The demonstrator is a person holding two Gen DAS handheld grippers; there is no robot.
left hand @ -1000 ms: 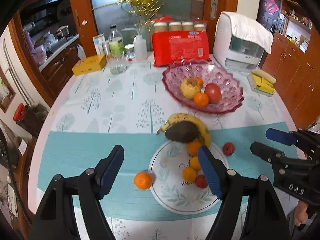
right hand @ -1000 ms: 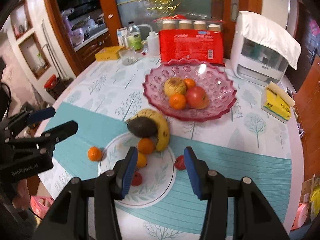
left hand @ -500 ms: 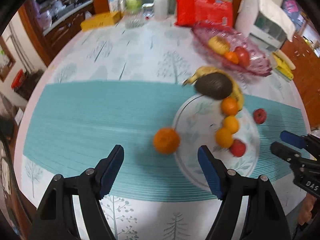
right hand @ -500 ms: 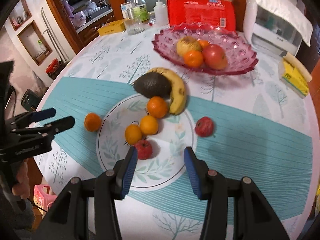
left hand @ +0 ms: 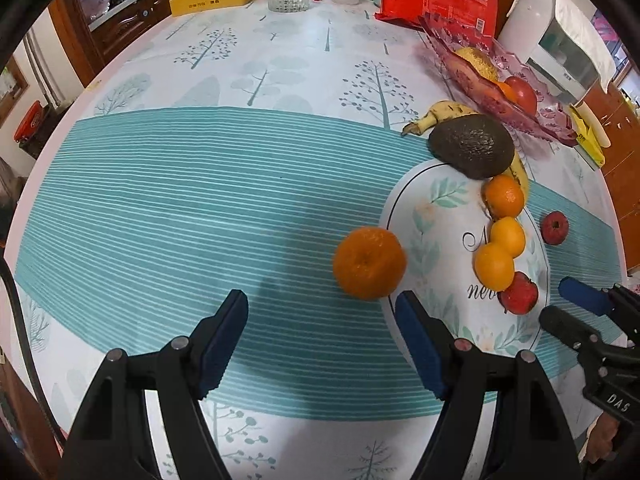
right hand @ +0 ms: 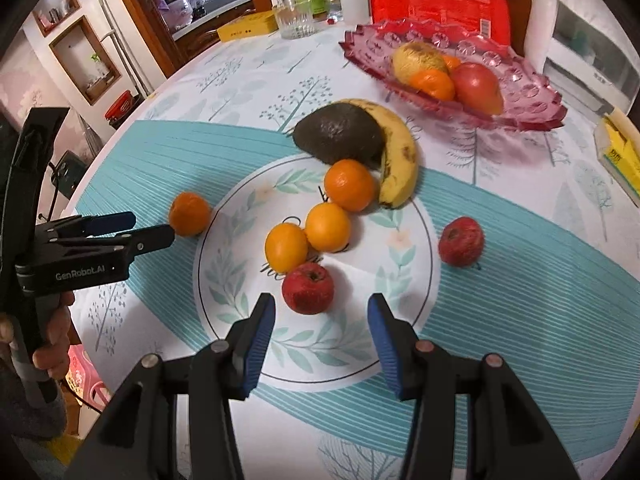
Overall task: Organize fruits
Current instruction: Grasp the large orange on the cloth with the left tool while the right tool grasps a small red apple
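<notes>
Left wrist view: left gripper (left hand: pixel 320 334), blue-padded fingers (left hand: pixel 222 338) spread wide with nothing between them, hovering above the teal band of the tablecloth (left hand: pixel 180 200).

Landmark: round leaf-patterned plate (right hand: pixel 248 280).

- Loose mandarin (left hand: pixel 369 263): on the cloth, touching the plate's left rim, just ahead of the left gripper's right finger and not gripped.
- Small red apple (right hand: pixel 307 288): on the plate, near its front half, just ahead of the gap of the right gripper (right hand: pixel 321 334). Right gripper's fingers partly open, empty, not touching the apple.
- Two yellow-orange citrus fruits (right hand: pixel 306 234): at the plate's centre, touching each other, directly behind the apple.
- Orange (right hand: pixel 349 184): at the plate's back rim, against the banana.
- Avocado (right hand: pixel 340 133) and banana (right hand: pixel 398 152): at the plate's far edge, the banana curving round the avocado's right side.
- Second red apple (right hand: pixel 460 241): off the plate, on the cloth to its right, clear of the rim.
- Pink glass fruit bowl (right hand: pixel 520 92): well beyond the plate to the right, holding a pear-like yellow fruit (right hand: pixel 416 60), a mandarin and a large red apple (right hand: pixel 478 86).
- Person's hand (right hand: pixel 48 332): left of the plate, off the table edge, holding the left gripper's handle.
</notes>
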